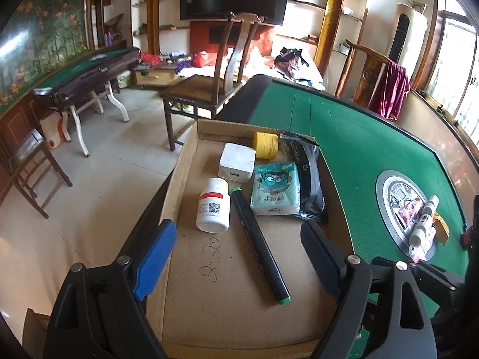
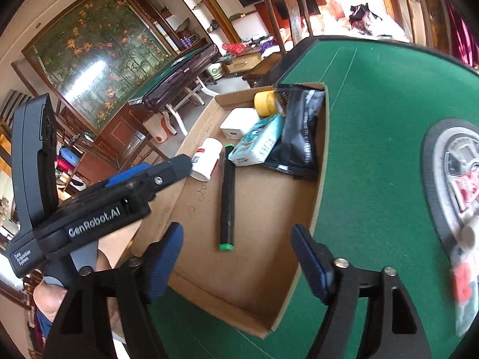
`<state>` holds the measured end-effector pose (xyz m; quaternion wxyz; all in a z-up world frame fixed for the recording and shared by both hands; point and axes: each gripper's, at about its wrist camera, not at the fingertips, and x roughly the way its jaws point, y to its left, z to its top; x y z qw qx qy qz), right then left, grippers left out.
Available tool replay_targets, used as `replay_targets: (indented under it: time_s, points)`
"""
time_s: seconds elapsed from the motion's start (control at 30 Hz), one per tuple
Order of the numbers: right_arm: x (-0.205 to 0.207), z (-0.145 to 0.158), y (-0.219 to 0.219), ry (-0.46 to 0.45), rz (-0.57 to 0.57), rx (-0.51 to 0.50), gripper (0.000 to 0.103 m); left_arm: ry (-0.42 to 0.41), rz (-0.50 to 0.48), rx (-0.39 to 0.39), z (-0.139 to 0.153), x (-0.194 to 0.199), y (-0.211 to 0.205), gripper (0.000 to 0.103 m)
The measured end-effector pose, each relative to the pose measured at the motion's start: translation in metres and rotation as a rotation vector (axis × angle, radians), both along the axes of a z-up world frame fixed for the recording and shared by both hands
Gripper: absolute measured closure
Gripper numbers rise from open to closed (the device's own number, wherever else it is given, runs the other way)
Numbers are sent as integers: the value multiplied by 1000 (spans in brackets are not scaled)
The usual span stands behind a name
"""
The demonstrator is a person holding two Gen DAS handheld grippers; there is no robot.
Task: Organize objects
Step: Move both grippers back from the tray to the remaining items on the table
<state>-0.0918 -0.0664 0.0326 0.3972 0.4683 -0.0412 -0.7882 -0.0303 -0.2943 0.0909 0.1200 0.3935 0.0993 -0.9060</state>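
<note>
left tool (image 1: 236,257) released, empty | right tool (image 2: 236,257) released, empty | marker (image 1: 260,245) in box (image 1: 191,146): likely light, rigid, smooth, may roll; pinch mid-barrel | tubes (image 1: 423,224) on worktop (image 1: 353,149) remain

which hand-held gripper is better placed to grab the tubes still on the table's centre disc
Right, probably. In its view the tubes lie just beside the open right hand-held gripper, while the left hand-held gripper, also open, hangs over the cardboard box, farther from them.

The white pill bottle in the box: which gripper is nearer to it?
Left. The left gripper has a fingertip right beside the white pill bottle; the right gripper hangs open further back, over the box's near end.
</note>
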Motion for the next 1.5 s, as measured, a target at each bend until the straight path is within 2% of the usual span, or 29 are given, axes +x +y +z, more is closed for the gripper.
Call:
replay_targets:
  time_s: [0.17,0.43,0.67,0.8,0.97,1.07,1.13,1.23,1.37,1.5]
  points:
    - [15,10,25,66,-22,0,10,67,13,-59,10,17,27,5]
    - [25,13,98,116,-69,-20,8,108,-56,-101,19,25,80,1]
    - [21,13,180,144,-157,-42,8,114,-165,-42,19,25,139,1]
    - [-1,-5,225,65,-245,-86,7,88,-252,2,9,16,177,1]
    - [-24,-30,243,-40,-280,-116,7,24,-316,68,-10,4,201,1]
    - [-28,-36,240,-27,-303,-83,7,7,-324,84,-18,2,207,1]
    - [-31,-38,237,-33,-292,-99,7,-2,-318,100,-21,2,206,1]
    - [-34,-50,232,-113,-251,-159,7,2,-293,118,-21,4,199,1]
    - [-30,-55,227,-247,-152,-327,5,13,-273,129,-16,8,190,1]
    - [-34,-49,248,-292,-180,-483,5,-5,-300,113,-15,3,200,1]
